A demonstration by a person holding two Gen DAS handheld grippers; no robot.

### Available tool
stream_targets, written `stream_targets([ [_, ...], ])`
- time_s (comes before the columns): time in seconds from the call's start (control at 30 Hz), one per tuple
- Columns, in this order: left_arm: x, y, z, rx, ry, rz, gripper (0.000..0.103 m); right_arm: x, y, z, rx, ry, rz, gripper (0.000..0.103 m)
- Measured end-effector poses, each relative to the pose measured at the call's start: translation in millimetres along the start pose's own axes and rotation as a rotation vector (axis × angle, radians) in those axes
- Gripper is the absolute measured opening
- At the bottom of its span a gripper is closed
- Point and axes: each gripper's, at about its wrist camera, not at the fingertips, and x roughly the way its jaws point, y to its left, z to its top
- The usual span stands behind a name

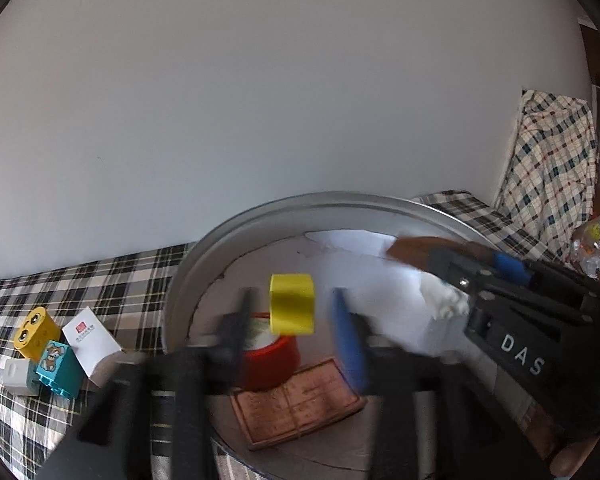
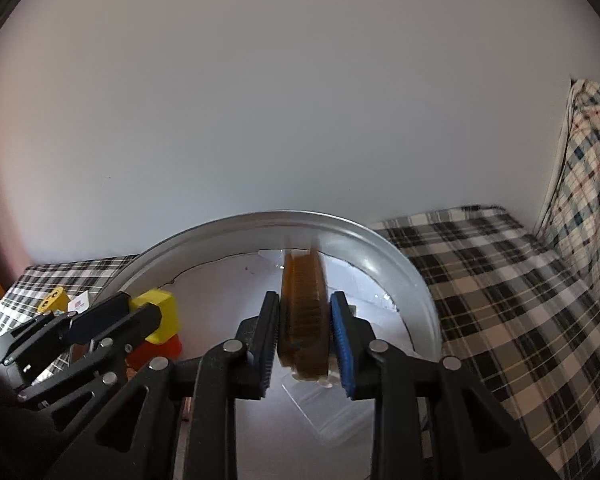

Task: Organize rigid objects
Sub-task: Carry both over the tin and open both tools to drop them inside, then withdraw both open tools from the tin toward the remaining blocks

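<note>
Left gripper [image 1: 290, 336]: jaws spread, black finger [image 1: 236, 332] and blue pad [image 1: 350, 344] each stand clear of the yellow block [image 1: 292, 304] between them. Gaps show on both sides, nothing pinched. Fingers are motion-blurred. The block sits above a red cylinder [image 1: 270, 364]; whether it rests on it or is in mid-air, cannot tell.

Right gripper [image 2: 305, 340]: jaws narrow, a brown ridged piece [image 2: 304, 312] stands upright between the pads. A sliver of gap shows at the black pad; the blue pad side is blurred, so whether the pads press on it I can't say. In the left wrist view the same piece pokes out of that gripper at 2 o'clock of the yellow block.

Both grippers are over the round metal tray [image 1: 300, 204], which lies on a plaid cloth [image 1: 100, 276]. Inside the tray: red cylinder near centre, a reddish-brown embossed slab [image 1: 300, 400] at its 6 o'clock, white paper [image 1: 352, 244] at the tray's 12 o'clock, and a clear plastic lid [image 2: 328, 412] below the right gripper.

Outside the tray, at its 9 o'clock on the cloth: a yellow toy brick with eyes [image 1: 34, 332], a teal brick with a bear picture [image 1: 58, 368], a small white cube [image 1: 18, 374] and a white card box [image 1: 90, 340], all bunched touching or just beside each other.
</note>
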Motion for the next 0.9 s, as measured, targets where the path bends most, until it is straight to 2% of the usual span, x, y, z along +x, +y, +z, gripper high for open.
stream_targets([
  [0.03,-1.4,-1.0,-1.0,0.001,-0.005,0.005,0.088,-1.2,-0.6,0.5,0.004,-0.004,-0.005,0.048],
  [0.1,-7.5,-2.7,-2.2,0.0,-0.034,0.022,0.103,-10.6,-4.4,2.5,0.025,-0.059,-0.041,0.072],
  [0.17,-15.5,-3.3,-0.5,0.001,-0.068,0.045,0.102,-21.2,-9.1,4.6,0.053,-0.121,-0.063,0.076],
  [0.3,-20.3,-0.7,0.4,-0.014,-0.076,0.066,0.103,-33.9,-21.2,7.2,0.126,-0.191,-0.088,0.078],
  [0.57,-31.1,6.5,-5.4,0.006,-0.098,0.143,0.103,-35.3,-25.1,7.6,0.144,-0.199,-0.129,0.078],
  [0.7,-40.1,19.2,-11.1,-0.006,-0.102,0.17,0.103,-40.9,-21.4,4.1,0.124,-0.245,-0.153,0.078],
  [0.9,-58.5,45.2,-20.1,-0.03,-0.139,0.258,0.103,-65.5,-19.5,-5.5,0.115,-0.448,-0.244,0.078],
])
